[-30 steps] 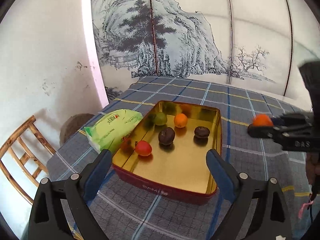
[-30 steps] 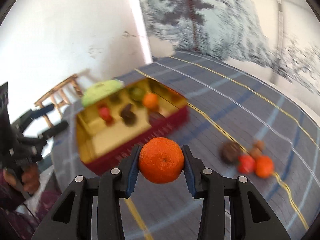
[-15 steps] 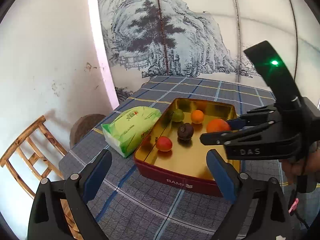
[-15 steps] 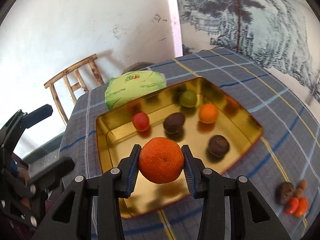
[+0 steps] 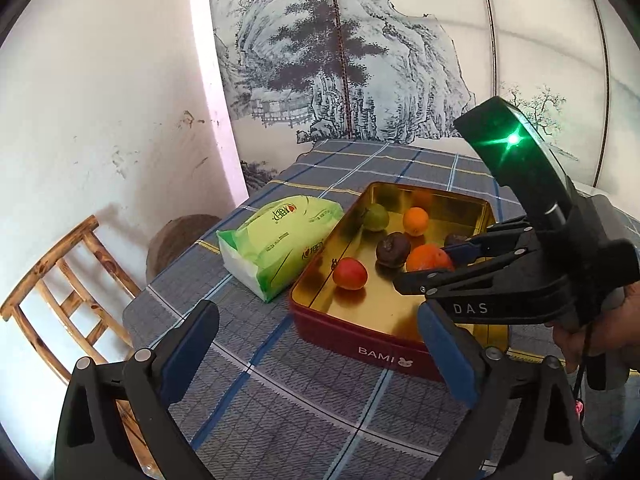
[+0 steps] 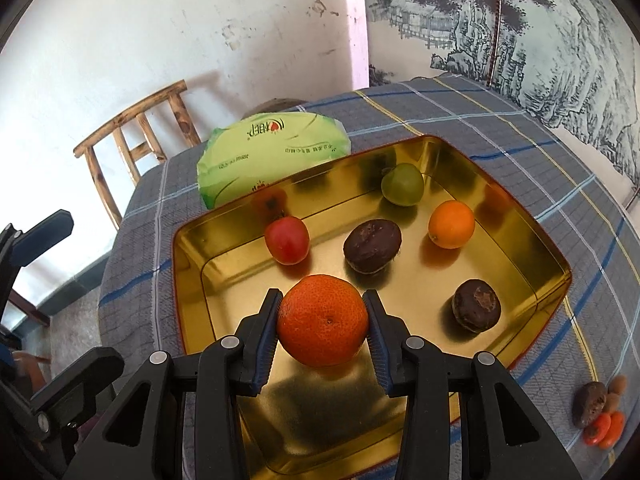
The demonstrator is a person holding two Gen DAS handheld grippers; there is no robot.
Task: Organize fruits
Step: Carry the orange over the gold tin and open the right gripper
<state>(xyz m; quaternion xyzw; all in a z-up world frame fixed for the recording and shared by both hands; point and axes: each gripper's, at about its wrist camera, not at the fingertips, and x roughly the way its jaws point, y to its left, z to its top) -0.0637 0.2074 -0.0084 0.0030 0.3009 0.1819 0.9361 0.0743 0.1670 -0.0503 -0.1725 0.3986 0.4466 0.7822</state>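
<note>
Tangerine clamped in R gripper, angled down over tin; L gripper wide, empty.

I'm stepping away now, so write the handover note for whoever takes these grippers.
Right gripper: shut on the round orange tangerine, above the gold-lined red tin.
Left gripper: open, empty, short of the tin's near wall; its jaws have just widened.
Done: five fruits lie in the tin.
Left: release the tangerine, then fetch the small fruit cluster from the checked tablecloth.

"BAMI" stands on the red tin's front wall – "DAS" on the right gripper, at three o'clock.
</note>
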